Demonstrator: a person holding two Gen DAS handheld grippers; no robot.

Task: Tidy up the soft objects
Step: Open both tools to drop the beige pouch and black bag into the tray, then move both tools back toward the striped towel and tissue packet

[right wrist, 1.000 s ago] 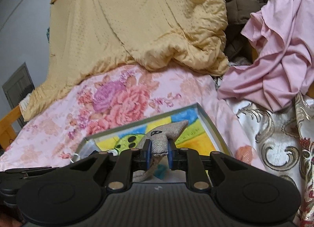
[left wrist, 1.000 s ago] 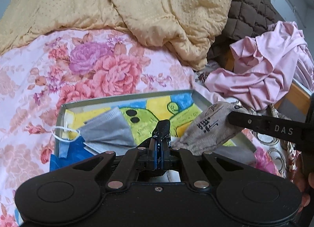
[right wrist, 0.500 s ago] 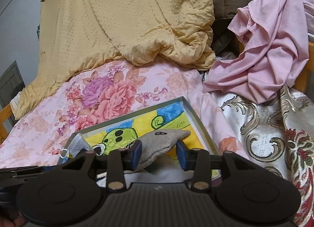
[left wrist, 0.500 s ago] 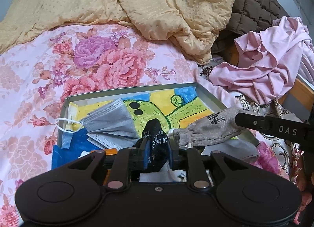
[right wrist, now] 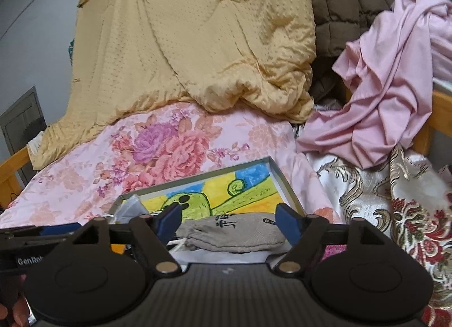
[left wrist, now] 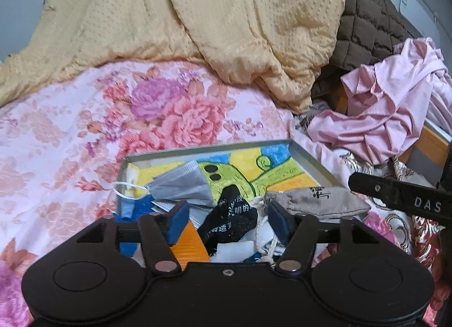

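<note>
A shallow grey tray (left wrist: 308,157) with a bright cartoon picture lies on the floral bed. In it are a grey face mask (left wrist: 180,185), a black printed pouch (left wrist: 231,214) and a beige drawstring pouch (left wrist: 316,199). My left gripper (left wrist: 228,222) is open above the black pouch, which lies loose between the fingers. My right gripper (right wrist: 228,222) is open over the beige pouch (right wrist: 234,233), which rests in the tray (right wrist: 285,185). An orange item (left wrist: 192,245) and white scraps lie at the tray's near end.
A yellow quilt (left wrist: 226,16) is heaped at the back of the bed, with a brown quilted cover (left wrist: 364,21) and crumpled pink cloth (left wrist: 389,112) at the right. A brocade cloth (right wrist: 395,202) lies right of the tray. The right gripper's body (left wrist: 395,194) shows in the left view.
Both grippers opened. The left let go of the black pouch and the right let go of the beige pouch; both pouches now lie in the tray. Both grippers drew back slightly.
</note>
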